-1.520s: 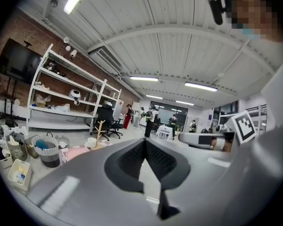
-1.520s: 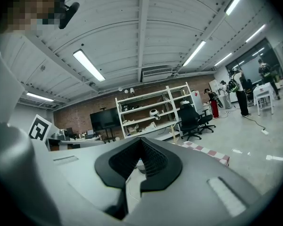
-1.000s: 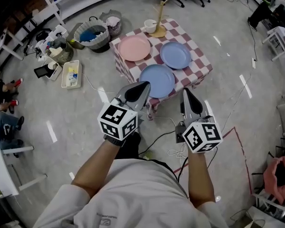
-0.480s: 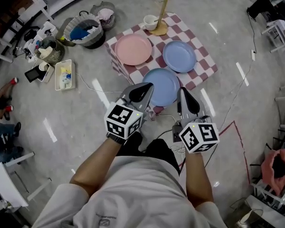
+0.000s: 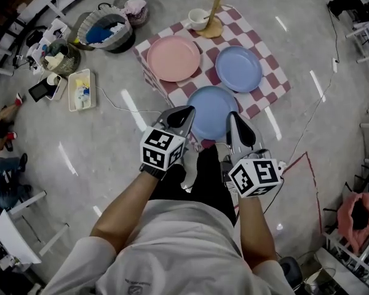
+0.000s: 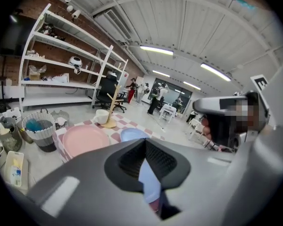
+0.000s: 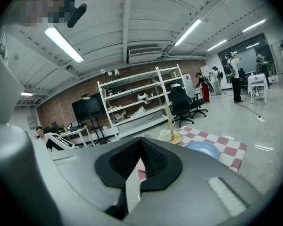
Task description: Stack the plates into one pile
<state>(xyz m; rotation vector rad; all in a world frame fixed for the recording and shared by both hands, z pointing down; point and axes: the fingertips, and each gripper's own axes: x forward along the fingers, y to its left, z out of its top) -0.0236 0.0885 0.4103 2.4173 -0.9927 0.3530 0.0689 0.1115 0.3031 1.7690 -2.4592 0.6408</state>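
Note:
Three plates lie apart on a small table with a red-and-white checked cloth (image 5: 267,82): a pink plate (image 5: 173,58) at the far left, a blue plate (image 5: 238,68) at the far right, and a second blue plate (image 5: 210,106) at the near edge. My left gripper (image 5: 186,110) is shut and empty, its tip over the near plate's left rim. My right gripper (image 5: 232,117), also shut and empty, hovers by that plate's right rim. The left gripper view shows the pink plate (image 6: 82,139) and the far blue plate (image 6: 132,134) beyond the shut jaws. The right gripper view shows the far blue plate (image 7: 203,149).
A white mug (image 5: 197,18) and a wooden stand (image 5: 214,14) sit at the table's far edge. Baskets (image 5: 107,32) and a white tray (image 5: 82,90) lie on the floor to the left. Cables run beside the table, and red tape (image 5: 304,165) marks the floor at right.
I have stepped closer to the table, so both grippers now reach over the near blue plate's edge. The plates have not moved and both grippers stay shut.

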